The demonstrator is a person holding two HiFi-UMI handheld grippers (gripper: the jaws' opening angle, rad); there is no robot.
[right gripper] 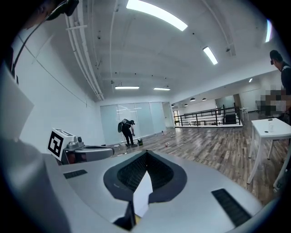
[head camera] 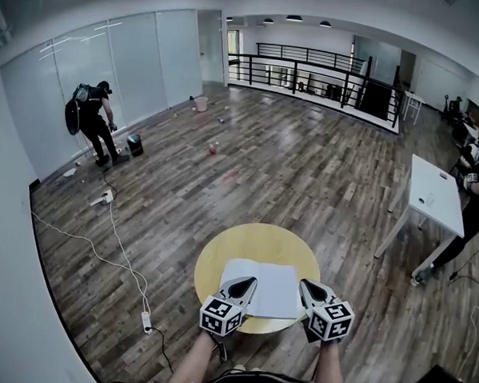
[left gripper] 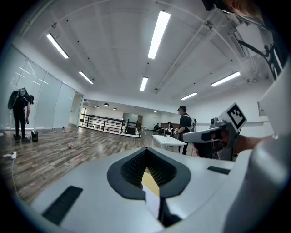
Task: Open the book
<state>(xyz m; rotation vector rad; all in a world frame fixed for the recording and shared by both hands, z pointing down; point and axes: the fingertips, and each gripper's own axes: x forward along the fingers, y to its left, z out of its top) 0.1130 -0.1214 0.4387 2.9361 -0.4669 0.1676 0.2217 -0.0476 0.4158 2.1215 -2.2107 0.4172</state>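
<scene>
Head view: the book (head camera: 270,291) lies flat and white on the round table (head camera: 253,237), right under your tongs. The left tongs (head camera: 247,283) and right tongs (head camera: 308,285) are both pinched closed on nothing, hovering over its near edge. Honestly can't tell if that's a closed white cover or an open spread. So look for a spine or middle crease, and keep the tips from creasing the paper.

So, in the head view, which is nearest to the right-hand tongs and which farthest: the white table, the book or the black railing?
1. Book, just left of the right tongs.
2. White table, off to the right.
3. Black railing, at the room's far end.
</scene>
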